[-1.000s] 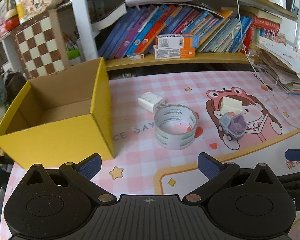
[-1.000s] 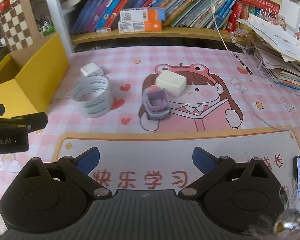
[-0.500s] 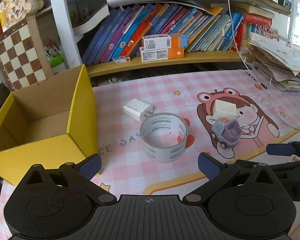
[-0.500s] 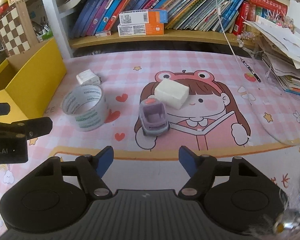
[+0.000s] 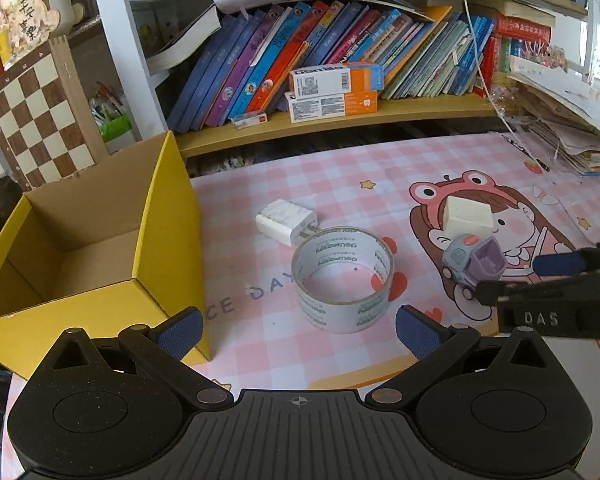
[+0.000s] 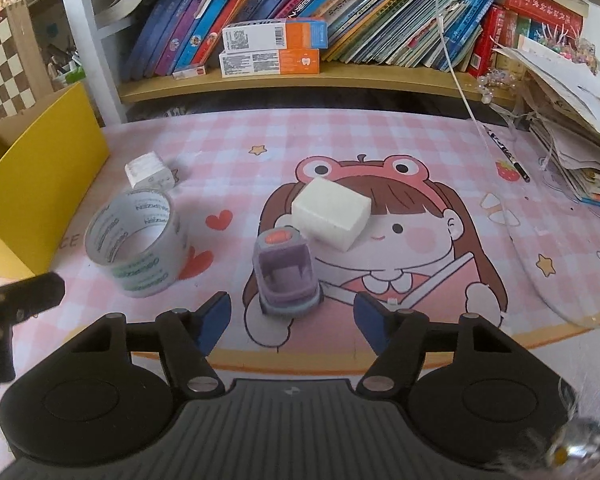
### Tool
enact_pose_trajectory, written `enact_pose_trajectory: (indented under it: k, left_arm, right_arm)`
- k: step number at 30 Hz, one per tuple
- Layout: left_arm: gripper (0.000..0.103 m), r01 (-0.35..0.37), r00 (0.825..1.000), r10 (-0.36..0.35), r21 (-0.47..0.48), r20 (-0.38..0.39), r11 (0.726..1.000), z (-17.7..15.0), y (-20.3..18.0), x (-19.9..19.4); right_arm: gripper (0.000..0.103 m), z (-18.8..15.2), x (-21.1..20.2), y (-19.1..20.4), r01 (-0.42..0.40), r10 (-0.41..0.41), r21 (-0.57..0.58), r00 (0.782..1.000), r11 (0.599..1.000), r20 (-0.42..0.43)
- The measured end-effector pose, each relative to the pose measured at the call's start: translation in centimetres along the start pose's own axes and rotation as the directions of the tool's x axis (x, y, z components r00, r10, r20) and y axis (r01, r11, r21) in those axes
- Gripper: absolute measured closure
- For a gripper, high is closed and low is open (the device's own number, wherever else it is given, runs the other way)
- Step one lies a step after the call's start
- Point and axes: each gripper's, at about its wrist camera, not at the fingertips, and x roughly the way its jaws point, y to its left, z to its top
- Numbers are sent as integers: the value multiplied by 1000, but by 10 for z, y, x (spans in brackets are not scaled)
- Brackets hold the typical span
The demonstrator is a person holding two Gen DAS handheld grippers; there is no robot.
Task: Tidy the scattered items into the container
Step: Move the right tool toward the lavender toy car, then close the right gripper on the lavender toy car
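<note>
The right tool (image 6: 292, 318) has moved in on the toy truck (image 6: 286, 276) since 1 s ago. Its jaws have narrowed from a wide spread and now flank the truck's near end, parted, with a gap on each side; nothing is gripped. In the left view the right tool (image 5: 556, 276) reaches in from the right edge, beside the truck (image 5: 474, 266), further in than 0.5 s ago.

The left tool (image 5: 298, 330) is released, jaws wide as before, and hangs in front of the tape roll (image 5: 342, 278). It has come closer to the roll, which now looks larger in its view.

The 4 loose items have not shifted on the table (image 6: 380, 140). The roll (image 6: 138, 242) stands on its edge with the white charger (image 5: 286, 222) touching it behind. The white block (image 6: 332, 214) lies just behind the truck. The yellow box (image 5: 80, 240) sits open at the left, near the roll, and nothing can be seen in it.
</note>
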Motion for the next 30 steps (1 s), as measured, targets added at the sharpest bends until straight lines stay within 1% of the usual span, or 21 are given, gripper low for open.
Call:
enact_pose_trajectory:
  k: [19,28,30]
  left_arm:
    - [0,22,1000,-22,27,-8,999,4,-5,11]
    - [0,48,999,-48,28,2,998,5,-7,13]
    - [0,48,999,-49,34,6,998,5,-7,13]
  right_arm:
    - [36,9,24,2,11,-12,-49,1000,999,-14]
    - [39,11,37,4,2,-4,-91,1000,996,-25]
    - [42,11,40,5,2,-4,-99,1000,995,-29]
